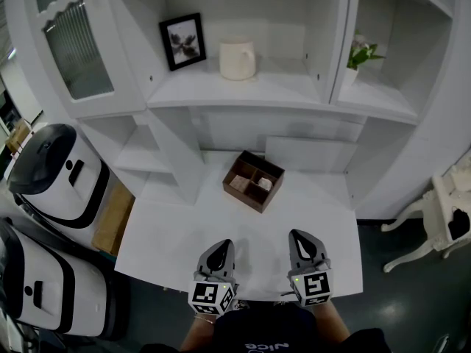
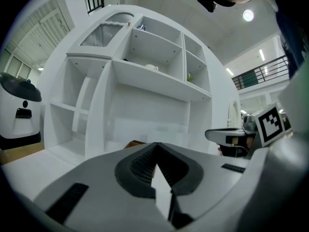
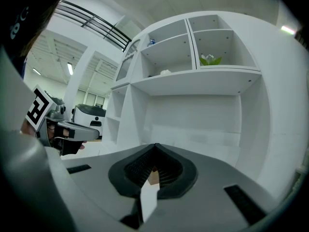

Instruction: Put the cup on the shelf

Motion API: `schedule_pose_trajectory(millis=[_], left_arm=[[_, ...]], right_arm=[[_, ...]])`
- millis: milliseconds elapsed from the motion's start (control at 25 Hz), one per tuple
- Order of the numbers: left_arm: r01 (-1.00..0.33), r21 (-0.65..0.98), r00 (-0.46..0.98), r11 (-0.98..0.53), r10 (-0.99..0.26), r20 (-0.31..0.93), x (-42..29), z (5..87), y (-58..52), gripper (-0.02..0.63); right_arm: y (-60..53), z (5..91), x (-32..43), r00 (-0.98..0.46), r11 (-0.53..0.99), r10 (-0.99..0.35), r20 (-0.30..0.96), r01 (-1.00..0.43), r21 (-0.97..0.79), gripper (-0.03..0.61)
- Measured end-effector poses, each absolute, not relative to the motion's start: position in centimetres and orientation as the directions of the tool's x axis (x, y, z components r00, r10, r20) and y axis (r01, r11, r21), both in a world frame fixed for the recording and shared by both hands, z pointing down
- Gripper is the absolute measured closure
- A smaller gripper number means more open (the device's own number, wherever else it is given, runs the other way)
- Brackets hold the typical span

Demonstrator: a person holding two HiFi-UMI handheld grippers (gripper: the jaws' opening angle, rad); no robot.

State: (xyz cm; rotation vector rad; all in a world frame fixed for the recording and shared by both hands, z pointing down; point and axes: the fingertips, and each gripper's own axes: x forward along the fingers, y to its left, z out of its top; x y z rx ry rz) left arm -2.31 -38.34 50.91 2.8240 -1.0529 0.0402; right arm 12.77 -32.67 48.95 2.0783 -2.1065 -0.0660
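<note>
1. Nearest us, the only writing is small white print on the person's dark shirt (image 1: 254, 345). It is upside down and too small for us to read.
2. The left tongs (image 1: 221, 247) and right tongs (image 1: 302, 238) hover side by side over the near edge of the white counter (image 1: 169, 230). Their cubes bear black-and-white square markers, no letters.
3. In the left gripper view we see the left tongs (image 2: 155, 154) fully closed, ribbed pads together, with nothing between them.
4. The right gripper view shows the right tongs (image 3: 154, 154) closed and empty too. A sliver of the brown wooden box (image 3: 153, 177) shows beyond their tips.
5. Only the head view shows that box (image 1: 254, 181) whole, in compartments, at the back of the counter.
6. Each gripper view catches the other tongs at its edge.
7. Farthest off, the cream cup (image 1: 238, 59) stands upright on the shelf (image 1: 294, 88), beside a framed picture (image 1: 183, 41). A potted plant (image 1: 360, 54) occupies the next compartment to the right.
</note>
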Motion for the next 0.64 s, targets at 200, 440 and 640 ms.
schedule_pose_trajectory(millis=[200,440,640], left_arm=[[-0.655,0.11,0.756,-0.748,-0.652,0.067,-2.49,50.89,-38.45,0.611],[-0.656,0.105,0.754,-0.747,-0.653,0.069,-2.76,50.95,-38.46,0.611],[-0.654,0.1,0.756,-0.75,-0.651,0.068,-2.89,51.01,-38.53,0.611]], right_arm=[[-32.84,48.91,12.57,-0.008,0.024,-0.995,0.097,-0.987,0.162,0.569],[-32.84,49.18,12.35,-0.007,0.025,-0.995,0.104,-0.985,0.168,0.569],[-32.87,49.37,12.13,-0.007,0.025,-0.994,0.108,-0.985,0.171,0.569]])
